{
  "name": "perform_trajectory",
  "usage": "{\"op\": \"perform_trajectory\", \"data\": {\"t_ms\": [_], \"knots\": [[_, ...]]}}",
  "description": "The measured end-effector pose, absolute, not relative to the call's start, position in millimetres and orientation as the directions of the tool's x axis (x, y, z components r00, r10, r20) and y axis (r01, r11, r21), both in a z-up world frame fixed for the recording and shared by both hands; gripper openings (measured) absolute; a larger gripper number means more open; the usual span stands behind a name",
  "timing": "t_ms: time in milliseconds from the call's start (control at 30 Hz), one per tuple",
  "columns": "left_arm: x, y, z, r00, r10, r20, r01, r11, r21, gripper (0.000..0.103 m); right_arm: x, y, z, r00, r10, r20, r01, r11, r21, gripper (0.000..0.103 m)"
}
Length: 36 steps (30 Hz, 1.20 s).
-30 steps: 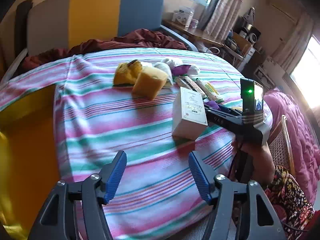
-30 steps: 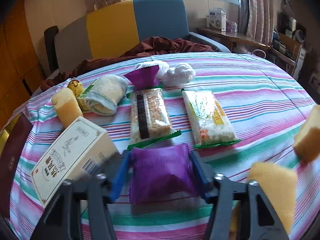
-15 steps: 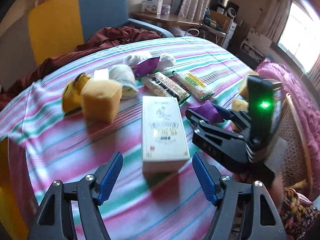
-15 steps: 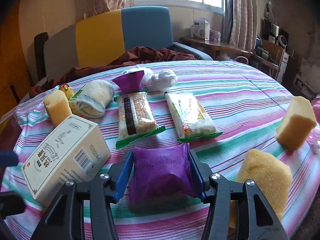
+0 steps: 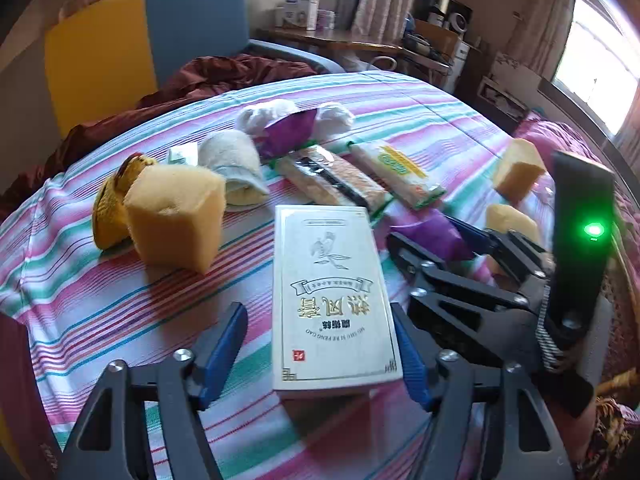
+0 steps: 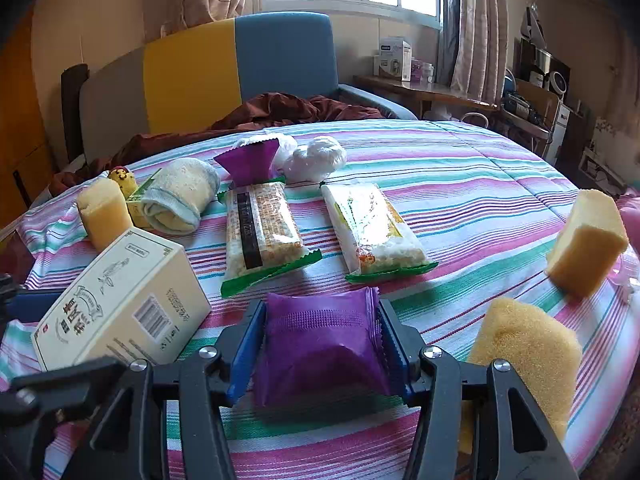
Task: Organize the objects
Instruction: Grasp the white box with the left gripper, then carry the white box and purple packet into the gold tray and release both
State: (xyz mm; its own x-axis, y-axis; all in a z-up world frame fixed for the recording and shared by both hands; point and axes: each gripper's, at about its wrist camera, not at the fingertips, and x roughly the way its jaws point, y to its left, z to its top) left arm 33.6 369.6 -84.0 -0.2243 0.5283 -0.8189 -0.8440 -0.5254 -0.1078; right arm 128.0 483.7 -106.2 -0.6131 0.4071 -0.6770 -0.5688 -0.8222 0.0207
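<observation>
The white carton (image 5: 334, 300) carries large gold Chinese characters beneath a bird drawing and a ribbon banner, with a small Latin line that looks like "FENG GAO"; its side (image 6: 154, 314) bears a barcode.

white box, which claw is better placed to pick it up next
Left. The left claw already straddles the white box, its jaws closing around it, while the right claw is shut on a purple packet.
</observation>
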Motion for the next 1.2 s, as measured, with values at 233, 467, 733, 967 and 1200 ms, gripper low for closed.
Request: {"op": "perform_trajectory", "data": {"t_ms": [233, 467, 733, 967, 1200], "knots": [[37.3, 368.1, -96.8, -0.247, 0.502, -0.829, -0.851, -0.521, -0.063, 0.052, 128.7, 483.4, -106.9, -0.611, 0.41, -0.677, -0.569, -0.822, 0.016, 0.056], [40.4, 360.1, -99.8, -0.256, 0.508, -0.822, -0.847, -0.528, -0.062, 0.052, 127.2, 482.3, -107.2, -0.604, 0.419, -0.678, -0.571, -0.821, 0.001, 0.056], [56.2, 323.9, -98.3, -0.331, 0.525, -0.784, -0.811, -0.583, -0.048, 0.052, 125.1, 477.8, -107.1, -0.589, 0.448, -0.673, -0.575, -0.817, -0.04, 0.056], [61.6, 287.2, -75.3, -0.361, 0.565, -0.742, -0.787, -0.612, -0.083, 0.052, 122.5, 473.5, -107.4, -0.577, 0.465, -0.671, -0.578, -0.813, -0.068, 0.056], [64.0, 248.9, -54.1, -0.399, 0.585, -0.706, -0.766, -0.636, -0.095, 0.052, 122.4, 467.8, -106.4, -0.569, 0.489, -0.661, -0.577, -0.81, -0.104, 0.055]]}}
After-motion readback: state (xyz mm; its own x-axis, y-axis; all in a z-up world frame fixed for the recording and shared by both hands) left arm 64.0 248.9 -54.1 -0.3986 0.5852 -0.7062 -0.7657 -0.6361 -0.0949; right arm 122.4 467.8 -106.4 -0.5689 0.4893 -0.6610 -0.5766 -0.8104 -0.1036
